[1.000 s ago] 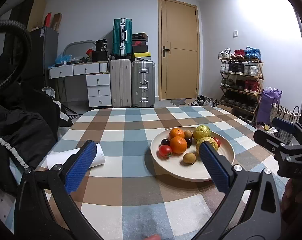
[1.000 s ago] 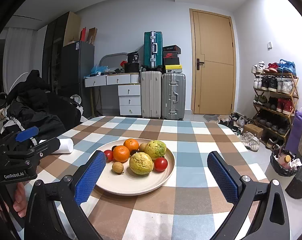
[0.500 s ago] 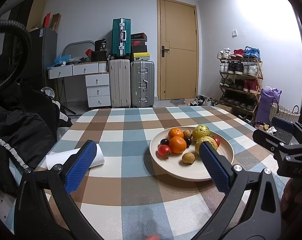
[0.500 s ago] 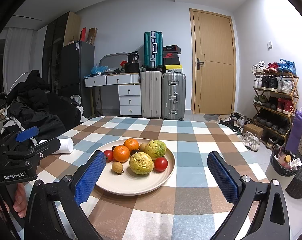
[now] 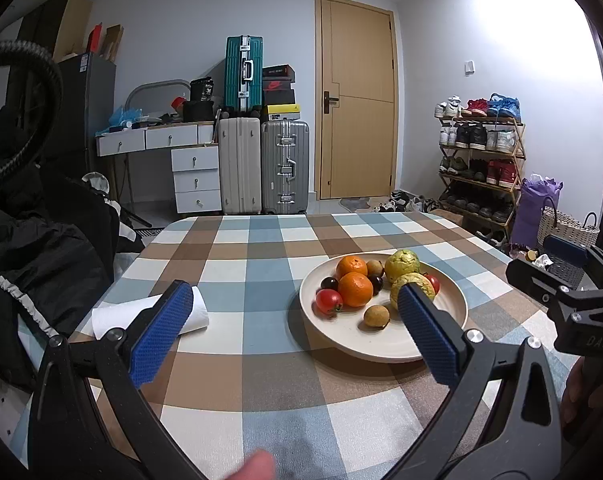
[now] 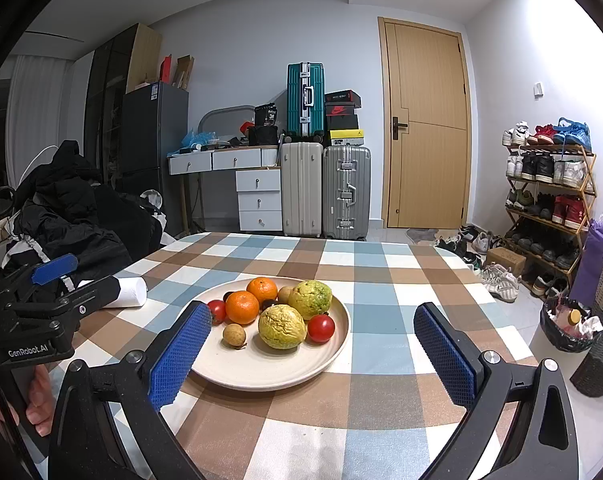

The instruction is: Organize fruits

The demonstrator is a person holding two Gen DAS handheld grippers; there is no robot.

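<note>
1. The left gripper (image 5: 293,312) hangs over the checked tablecloth (image 5: 261,272) with its blue pads spread wide and nothing between them; the right gripper (image 6: 313,336) is likewise spread wide and empty.
2. All the fruit sits on the cream plate (image 6: 321,364). From the right gripper, the plate lies just ahead and toward its left pad; from the left gripper, it lies ahead and to the right, partly behind the right pad.
3. On the plate are two oranges (image 6: 242,307), two wrinkled yellow-green guavas (image 6: 282,327), two red tomatoes (image 6: 321,328), a small brown longan (image 6: 234,335) nearest the right gripper, and a couple of dark round fruits (image 5: 329,283) behind the oranges.
4. A white paper roll (image 5: 149,316) lies on the cloth just beyond the left gripper's left pad.
5. No fruit lies loose on the cloth. This fits either a finished gathering onto the plate or a plate waiting to be sorted out; the views do not settle which.
6. Any pick would need care: the fruits touch one another, and the round ones could roll when a neighbour is lifted.
</note>
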